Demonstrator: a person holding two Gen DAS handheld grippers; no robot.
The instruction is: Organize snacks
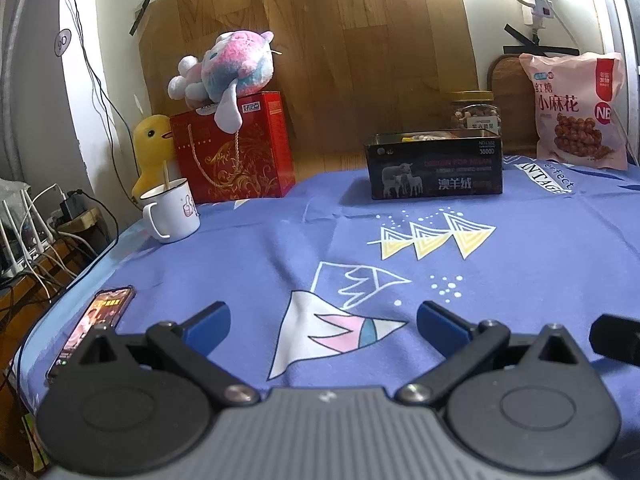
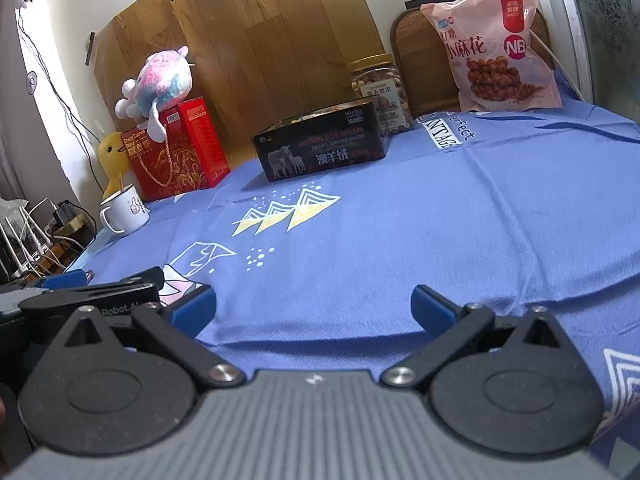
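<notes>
A black box [image 1: 436,166] [image 2: 324,146] with sheep printed on its side stands open-topped at the back of the blue cloth, with some snacks just showing inside. Behind it is a clear jar of nuts [image 1: 476,114] [image 2: 380,84] with a yellow lid. A pink snack bag [image 1: 580,110] [image 2: 496,46] leans upright at the back right. My left gripper [image 1: 322,320] hovers open over the near cloth, nothing between its blue fingers. My right gripper [image 2: 312,306] is also open and empty, with the left gripper [image 2: 92,292] just beside it.
A red gift box [image 1: 236,152] [image 2: 180,148] with a plush toy [image 1: 228,68] on top stands at the back left, beside a yellow duck [image 1: 154,148] and a white mug [image 1: 172,210] [image 2: 124,210]. A phone [image 1: 92,328] lies near the table's left edge. Cables and routers sit off the left side.
</notes>
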